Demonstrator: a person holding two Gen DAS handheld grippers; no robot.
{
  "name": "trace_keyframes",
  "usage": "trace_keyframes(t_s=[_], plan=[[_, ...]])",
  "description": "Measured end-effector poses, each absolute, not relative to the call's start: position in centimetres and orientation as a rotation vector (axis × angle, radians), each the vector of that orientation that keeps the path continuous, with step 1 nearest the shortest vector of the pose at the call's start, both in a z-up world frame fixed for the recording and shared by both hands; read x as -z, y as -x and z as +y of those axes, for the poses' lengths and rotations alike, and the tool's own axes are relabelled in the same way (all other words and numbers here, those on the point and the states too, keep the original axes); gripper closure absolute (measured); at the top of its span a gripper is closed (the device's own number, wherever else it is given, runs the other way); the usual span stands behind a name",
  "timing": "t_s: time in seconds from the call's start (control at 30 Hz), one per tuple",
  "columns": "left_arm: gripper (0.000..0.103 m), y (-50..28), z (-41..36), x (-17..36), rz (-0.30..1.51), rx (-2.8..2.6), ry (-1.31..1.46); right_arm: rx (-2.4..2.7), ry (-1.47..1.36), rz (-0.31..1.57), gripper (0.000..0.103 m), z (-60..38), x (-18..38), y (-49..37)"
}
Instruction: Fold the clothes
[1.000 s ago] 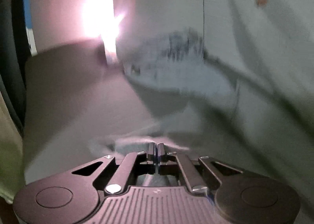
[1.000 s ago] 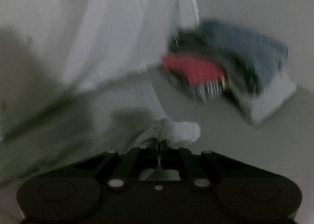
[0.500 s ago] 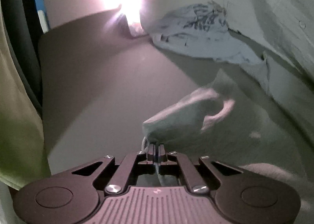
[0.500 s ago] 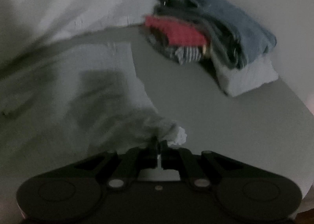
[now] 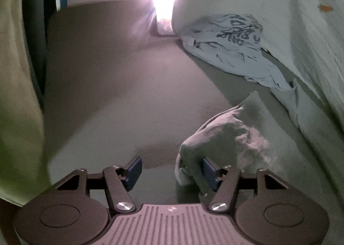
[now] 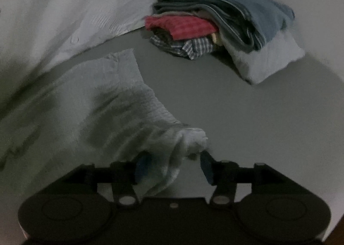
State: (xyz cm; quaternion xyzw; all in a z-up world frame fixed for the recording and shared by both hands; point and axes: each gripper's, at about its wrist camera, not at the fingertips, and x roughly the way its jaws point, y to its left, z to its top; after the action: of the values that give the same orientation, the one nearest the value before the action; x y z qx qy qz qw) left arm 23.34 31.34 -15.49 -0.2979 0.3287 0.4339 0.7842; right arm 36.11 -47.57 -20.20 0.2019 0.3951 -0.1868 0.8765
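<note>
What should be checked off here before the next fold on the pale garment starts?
1. Left tongs released: ok, jaws have just been opening; cloth still drapes over one pad.
2. Right tongs released: ok, jaws have just been opening; a bunched corner lies between them.
3. Pale garment lying flat: not ok, both gripped corners are bunched.
4. Folded stack apart from the garment: ok.
5. Crumpled blue shirt off the garment: cannot tell; their edges look close.
</note>
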Motion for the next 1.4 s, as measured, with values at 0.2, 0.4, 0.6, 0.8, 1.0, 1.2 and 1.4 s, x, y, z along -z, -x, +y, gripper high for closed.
trace_keyframes(t_s=[0.2,0.4,0.6,0.8,1.0,1.2,1.4], plan=[[0.089,-25.4,31.0,15.5,0.751,-0.975,0.626,0.326,-0.589,0.795,0.066,-48.0,21.4,-36.5],[0.1,-24.6,31.0,9.1,0.6,-1.028,0.736,0.261,-0.571,0.642,0.084,-47.0,15.2,-36.5],[0.1,-23.1,29.9,2.8,0.504,-0.996,0.669,0.214,-0.482,0.536,0.084,-45.6,8.9,-36.7],[0.1,-21.3,31.3,3.0,0.503,-1.034,0.696,0.272,-0.502,0.568,0.084,-45.1,10.0,-36.0],[0.1,-24.1,32.2,3.1,0.521,-1.015,0.726,0.275,-0.488,0.611,0.084,-44.7,10.0,-37.5],[0.1,-35.1,33.4,2.5,0.538,-0.967,0.686,0.257,-0.475,0.625,0.084,-45.7,9.5,-42.9],[0.099,-51.0,35.6,2.5,0.598,-0.933,0.551,0.182,-0.39,0.668,0.084,-47.9,10.5,-52.5]])
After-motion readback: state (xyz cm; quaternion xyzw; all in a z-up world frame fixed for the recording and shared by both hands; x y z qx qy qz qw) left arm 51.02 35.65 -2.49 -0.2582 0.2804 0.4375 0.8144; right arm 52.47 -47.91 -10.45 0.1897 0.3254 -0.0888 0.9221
